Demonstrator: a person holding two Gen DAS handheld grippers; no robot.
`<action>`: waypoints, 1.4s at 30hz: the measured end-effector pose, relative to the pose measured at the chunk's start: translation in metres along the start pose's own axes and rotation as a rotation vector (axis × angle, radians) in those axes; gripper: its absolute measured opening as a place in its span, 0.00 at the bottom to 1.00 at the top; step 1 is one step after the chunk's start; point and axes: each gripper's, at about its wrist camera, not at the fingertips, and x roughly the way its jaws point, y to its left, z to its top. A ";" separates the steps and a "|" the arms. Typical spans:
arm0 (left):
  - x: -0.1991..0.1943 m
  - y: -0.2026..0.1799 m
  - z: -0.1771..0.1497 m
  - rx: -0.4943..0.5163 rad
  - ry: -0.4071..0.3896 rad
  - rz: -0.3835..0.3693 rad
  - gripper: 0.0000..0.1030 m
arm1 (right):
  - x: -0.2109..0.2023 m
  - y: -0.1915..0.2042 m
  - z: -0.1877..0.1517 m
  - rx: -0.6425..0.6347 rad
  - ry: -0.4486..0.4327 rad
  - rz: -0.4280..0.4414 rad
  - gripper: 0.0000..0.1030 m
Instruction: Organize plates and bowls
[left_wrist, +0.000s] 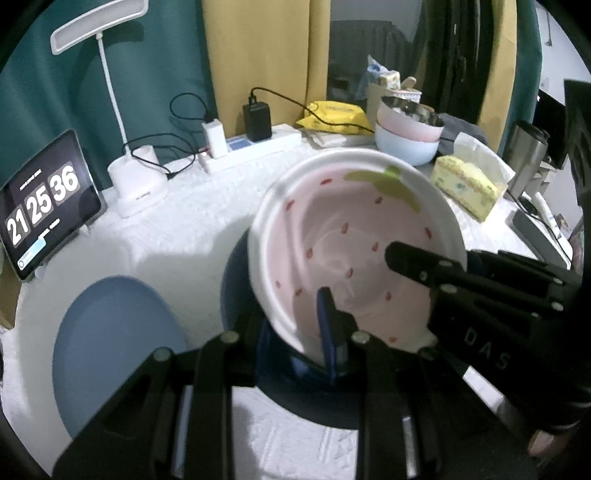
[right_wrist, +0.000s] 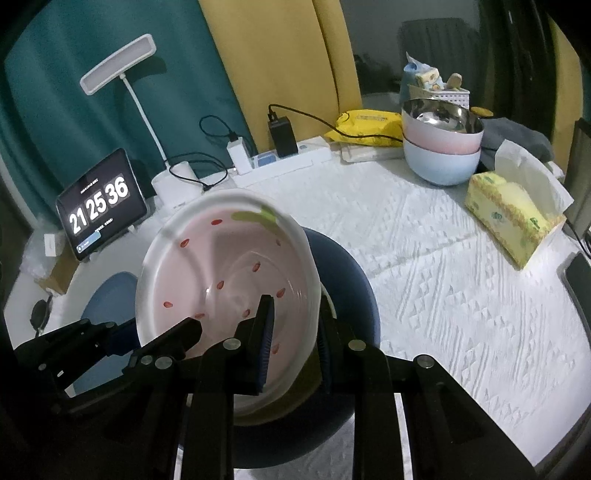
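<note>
Left wrist view: your left gripper (left_wrist: 332, 328) and right gripper (right_wrist: 295, 332) each clamped the strawberry plate's (left_wrist: 354, 236) rim, apparently just above the dark blue plate (right_wrist: 351, 280).

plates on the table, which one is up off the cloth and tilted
The pink strawberry-print plate with the white rim, gripped by both grippers. The dark navy round plate beneath it and the light blue round plate lie flat.

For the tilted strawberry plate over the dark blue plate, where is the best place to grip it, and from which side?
Grip the raised white rim of the strawberry plate, one finger inside and one outside, coming from the near edge. It is shallow and tilted, so only the rim offers a lip. The left gripper and right gripper already pinch it there, above the dark blue plate.
</note>
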 end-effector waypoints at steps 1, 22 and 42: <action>0.000 0.000 0.000 0.000 0.000 0.000 0.24 | 0.001 0.000 0.000 0.001 0.001 0.001 0.23; 0.003 0.003 0.000 0.011 0.011 0.009 0.27 | 0.007 0.000 0.004 -0.009 0.016 0.007 0.30; -0.008 0.014 -0.001 -0.005 -0.015 -0.014 0.27 | 0.003 0.020 0.005 -0.107 0.004 -0.024 0.62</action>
